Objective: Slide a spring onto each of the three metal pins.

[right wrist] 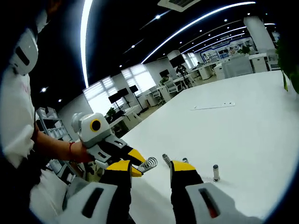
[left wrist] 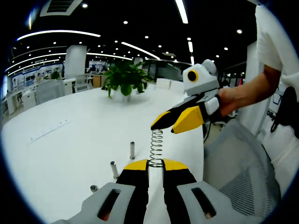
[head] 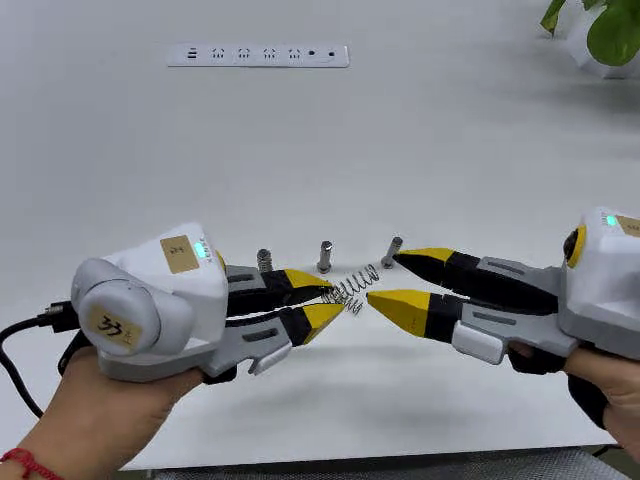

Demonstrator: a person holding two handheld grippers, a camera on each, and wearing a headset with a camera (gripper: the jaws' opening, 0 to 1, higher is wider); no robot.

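1. The spring (head: 350, 288) is clamped by one end in the tips of the left gripper (head: 333, 298). It sticks straight out ahead of those tips, up off the desk (head: 430, 150).
2. The left gripper's jaws are drawn narrow, with only the coil between them. In the left gripper view the spring rises from between the yellow tips.
3. The spring's free end reaches the right gripper (head: 383, 278), which points back at the left one, tip to tip. Its jaws stand wide apart and hold nothing. The free end lies near the gap between them; I cannot tell whether it touches a jaw.
4. Three metal pins stand upright on the desk in a row, just beyond the two sets of tips.
5. The first pin (head: 264, 260) is just behind the left gripper's jaws. Its shaft looks ribbed, as if a coil sits on it already.
6. The middle pin (head: 325, 255) stands just beyond the left gripper's tips and looks bare.
7. The third pin (head: 392, 250) is just past the right gripper's upper jaw tip and also looks bare.
8. Each gripper is held in a hand. A black cable (head: 20, 340) trails from the back of the left gripper.
9. Well ahead of both grippers, a white power strip (head: 258, 55) lies on the desk. A green plant (head: 600, 30) stands far beyond the right gripper.
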